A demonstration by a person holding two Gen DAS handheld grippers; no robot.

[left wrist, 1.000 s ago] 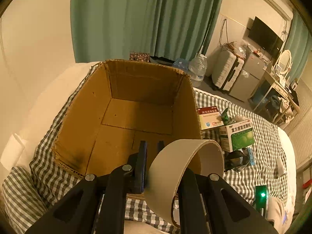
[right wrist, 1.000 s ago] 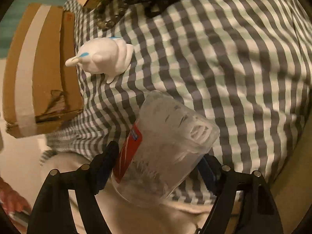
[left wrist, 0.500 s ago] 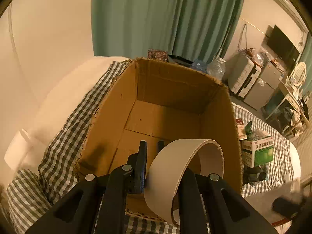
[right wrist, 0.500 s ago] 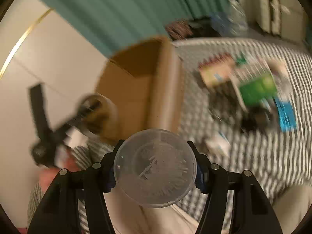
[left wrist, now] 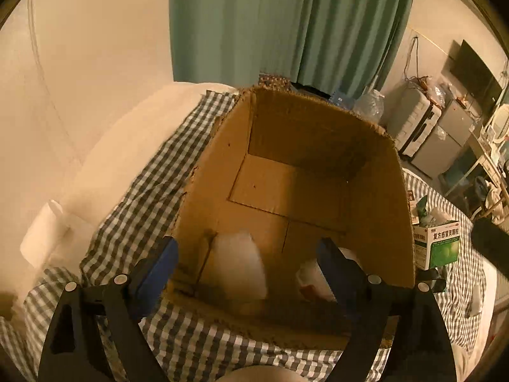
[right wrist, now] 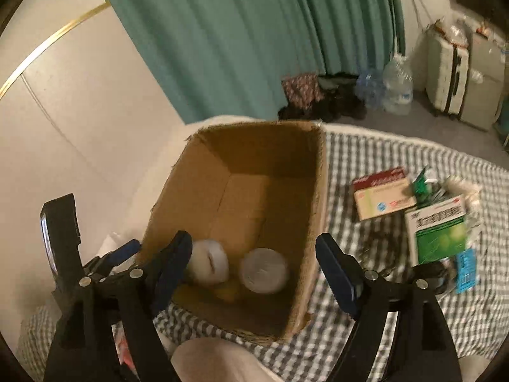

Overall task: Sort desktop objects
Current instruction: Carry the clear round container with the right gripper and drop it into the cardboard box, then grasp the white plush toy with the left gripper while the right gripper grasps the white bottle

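An open cardboard box (left wrist: 375, 191) stands on the checked cloth; it also shows in the right wrist view (right wrist: 203, 172). Inside it near the front lie a roll of tape (right wrist: 208, 261) and a clear plastic jar (right wrist: 264, 270); in the left wrist view they show as the blurred tape (left wrist: 237, 261) and the jar (left wrist: 313, 278). My left gripper (left wrist: 246, 262) is open and empty over the box's near edge. My right gripper (right wrist: 254, 261) is open and empty above the box.
To the right of the box lie a green medicine box (right wrist: 440, 230), a red and cream medicine box (right wrist: 383, 195), a blue packet (right wrist: 466, 270) and dark items. The left gripper's body (right wrist: 63, 248) shows at the box's left. A curtain, water bottles and suitcases stand behind.
My left gripper opened and let the tape roll fall into the box. My right gripper swung up over the box, opened and dropped the clear jar into it.
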